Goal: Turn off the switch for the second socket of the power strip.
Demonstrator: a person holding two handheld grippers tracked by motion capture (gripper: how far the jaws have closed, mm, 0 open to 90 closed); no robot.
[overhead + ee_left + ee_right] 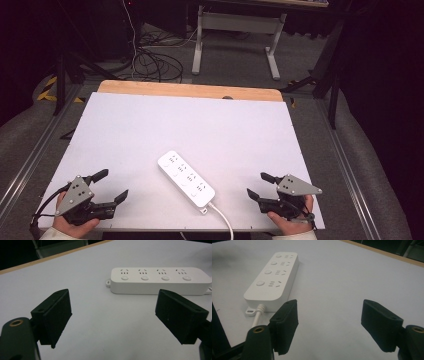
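Note:
A white power strip [186, 178] with several sockets and round buttons lies slanted near the front middle of the white table [210, 125]. Its white cable [222, 217] runs off the front edge. My left gripper [113, 185] rests at the front left corner, jaws wide apart and empty, pointing right toward the power strip [160, 281]. My right gripper [259, 185] sits at the front right, open and empty, pointing left. In the right gripper view the power strip [273, 276] lies ahead on the left, and the cable [257, 316] leaves its near end.
A wooden strip [190, 91] edges the table's far side. Beyond it are a desk frame [235, 35] and loose cables [152, 62] on the floor. Metal rails [30, 160] run along both sides of the table.

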